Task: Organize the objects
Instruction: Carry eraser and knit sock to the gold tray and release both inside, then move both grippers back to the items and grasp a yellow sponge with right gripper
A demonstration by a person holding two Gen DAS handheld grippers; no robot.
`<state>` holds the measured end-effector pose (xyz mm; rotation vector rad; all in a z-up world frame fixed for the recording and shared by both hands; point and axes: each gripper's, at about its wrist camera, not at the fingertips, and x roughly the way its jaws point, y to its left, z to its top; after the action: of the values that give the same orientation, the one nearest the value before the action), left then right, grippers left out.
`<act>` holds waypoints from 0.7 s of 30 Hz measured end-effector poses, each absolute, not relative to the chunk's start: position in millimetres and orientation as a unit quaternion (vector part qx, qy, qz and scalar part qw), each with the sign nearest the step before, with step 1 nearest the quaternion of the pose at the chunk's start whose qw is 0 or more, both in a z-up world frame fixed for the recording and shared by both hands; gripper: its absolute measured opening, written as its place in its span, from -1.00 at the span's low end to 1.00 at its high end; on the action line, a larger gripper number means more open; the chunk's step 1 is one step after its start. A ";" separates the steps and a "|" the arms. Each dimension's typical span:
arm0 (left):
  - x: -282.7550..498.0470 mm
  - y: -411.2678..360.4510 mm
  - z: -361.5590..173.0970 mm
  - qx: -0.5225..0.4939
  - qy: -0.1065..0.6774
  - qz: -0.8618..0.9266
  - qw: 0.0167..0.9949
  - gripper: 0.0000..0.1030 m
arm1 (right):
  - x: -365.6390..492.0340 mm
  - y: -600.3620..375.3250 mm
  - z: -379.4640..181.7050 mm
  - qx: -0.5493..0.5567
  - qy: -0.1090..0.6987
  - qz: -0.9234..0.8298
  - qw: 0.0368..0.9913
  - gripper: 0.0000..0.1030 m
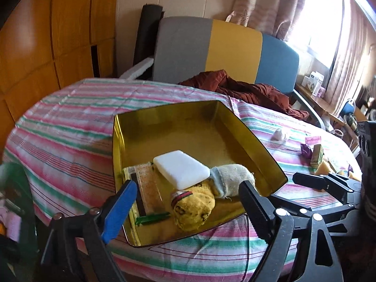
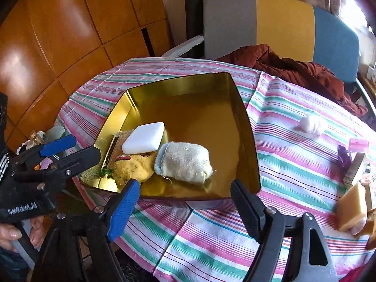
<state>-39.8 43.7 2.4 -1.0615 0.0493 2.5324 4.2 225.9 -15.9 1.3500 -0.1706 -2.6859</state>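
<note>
We hold both tongs spread and empty — left gripper (image 1: 188,202) and right gripper (image 2: 184,197) — just short of the gold tin (image 2: 249,141) holding the rolled sock (image 2: 185,162).

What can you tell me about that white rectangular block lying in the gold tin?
The white block is a flat slab with rounded corners and a smooth, matte, unmarked surface; whether it is soap or foam I cannot tell. It lies tilted inside the gold tin, propped on a flat orange-speckled box and touching a yellow sponge-like lump. A rolled pale sock sits right beside it. Neither gripper touches it.
</note>
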 end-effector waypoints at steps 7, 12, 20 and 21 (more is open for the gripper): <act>-29.9 51.2 11.1 -0.354 0.042 0.915 0.187 0.79 | 16.6 240.4 -16.1 0.441 -0.054 -0.896 0.033 0.66; -26.5 57.9 12.0 -0.352 0.052 0.915 0.193 0.79 | 22.9 259.0 -17.8 0.440 -0.069 -0.895 0.009 0.66; -19.9 75.9 5.8 -0.362 0.068 0.904 0.216 0.79 | 31.9 289.0 -22.5 0.441 -0.093 -0.892 -0.024 0.66; -19.4 78.0 4.8 -0.364 0.069 0.903 0.219 0.79 | 32.3 291.7 -22.8 0.441 -0.095 -0.892 -0.027 0.66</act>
<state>-19.4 78.0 4.8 -1.0058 0.1913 2.4975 32.3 291.7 -22.8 1.4111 -0.3033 -2.8518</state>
